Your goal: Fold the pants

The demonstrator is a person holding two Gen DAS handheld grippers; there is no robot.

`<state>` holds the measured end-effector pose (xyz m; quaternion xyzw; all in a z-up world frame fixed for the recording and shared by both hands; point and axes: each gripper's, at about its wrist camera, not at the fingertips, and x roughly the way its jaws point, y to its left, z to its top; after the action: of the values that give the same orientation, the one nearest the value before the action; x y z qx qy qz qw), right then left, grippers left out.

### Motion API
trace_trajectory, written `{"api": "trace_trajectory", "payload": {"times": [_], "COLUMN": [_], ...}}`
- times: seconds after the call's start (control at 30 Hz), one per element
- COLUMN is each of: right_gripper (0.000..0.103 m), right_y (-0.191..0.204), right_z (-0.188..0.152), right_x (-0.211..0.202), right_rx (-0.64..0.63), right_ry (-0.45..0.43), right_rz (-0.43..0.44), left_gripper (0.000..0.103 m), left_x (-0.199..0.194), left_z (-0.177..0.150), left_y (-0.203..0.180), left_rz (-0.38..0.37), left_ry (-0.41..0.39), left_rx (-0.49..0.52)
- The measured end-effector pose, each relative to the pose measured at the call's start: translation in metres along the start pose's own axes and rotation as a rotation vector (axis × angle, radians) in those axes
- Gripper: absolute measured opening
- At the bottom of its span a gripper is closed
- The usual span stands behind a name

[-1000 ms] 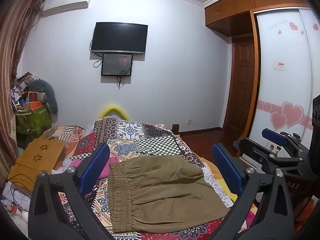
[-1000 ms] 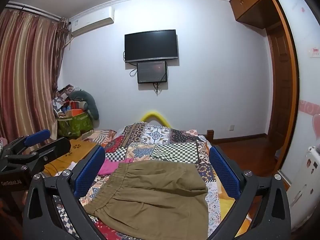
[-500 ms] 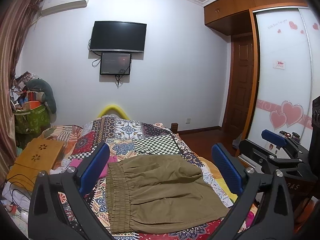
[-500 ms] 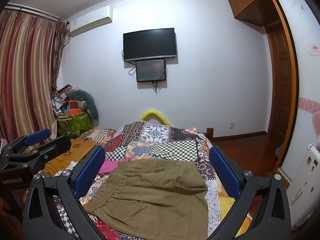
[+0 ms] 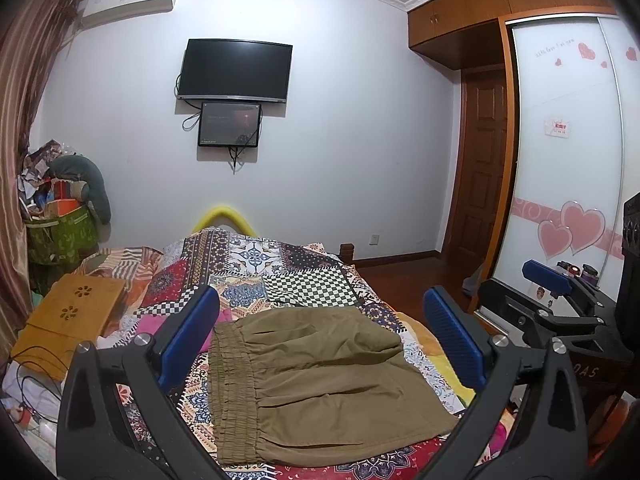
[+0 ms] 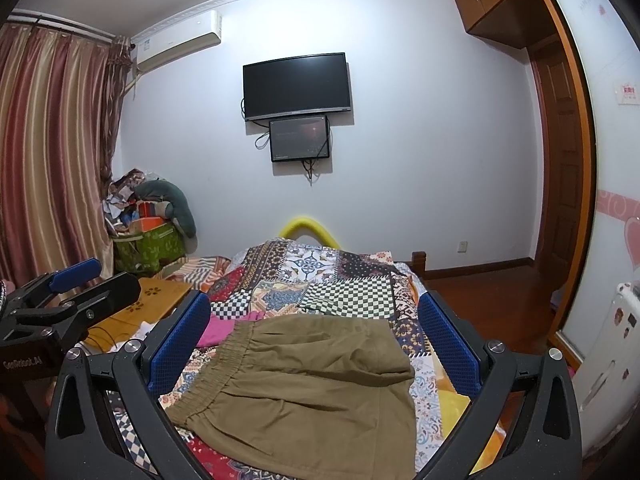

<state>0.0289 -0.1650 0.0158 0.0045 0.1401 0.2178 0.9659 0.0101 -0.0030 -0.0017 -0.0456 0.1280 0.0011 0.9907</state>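
The olive-brown pants (image 5: 320,380) lie folded into a flat rectangle on the patchwork bedspread (image 5: 280,268), elastic waistband to the left. They also show in the right wrist view (image 6: 304,392). My left gripper (image 5: 320,340) is open and empty, held above the pants, blue pads wide apart. My right gripper (image 6: 314,344) is open and empty too, above the same pants. The right gripper shows at the right edge of the left wrist view (image 5: 560,304); the left gripper shows at the left edge of the right wrist view (image 6: 68,292).
A pink cloth (image 6: 228,330) lies beside the waistband. A wooden lap table (image 5: 68,320) with cables sits left of the bed. A cluttered green bag (image 5: 60,232) stands in the corner. A wardrobe with sliding doors (image 5: 568,160) stands right. A TV (image 5: 236,70) hangs on the far wall.
Both views have drifted very slightly; the pants and both open grippers stay as they were.
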Motion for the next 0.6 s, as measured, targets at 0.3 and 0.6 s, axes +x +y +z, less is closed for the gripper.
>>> {"api": "trace_trajectory", "payload": {"times": [0.3,0.6], "right_gripper": [0.103,0.103], "right_y": [-0.0024,-0.001], "right_z": [0.0,0.0001], "right_x": [0.0,0.0007], "right_rx": [0.0,-0.005], "right_ry": [0.001,0.003], "right_rz": [0.0,0.003], "left_gripper": [0.103,0.103], "left_x": [0.0021,0.0027], "left_z": [0.0004,0.0003], "left_y": [0.0025,0.0019], "left_rz": [0.001,0.0], "left_ry": [0.005,0.006], "left_rx": [-0.005,-0.005]}}
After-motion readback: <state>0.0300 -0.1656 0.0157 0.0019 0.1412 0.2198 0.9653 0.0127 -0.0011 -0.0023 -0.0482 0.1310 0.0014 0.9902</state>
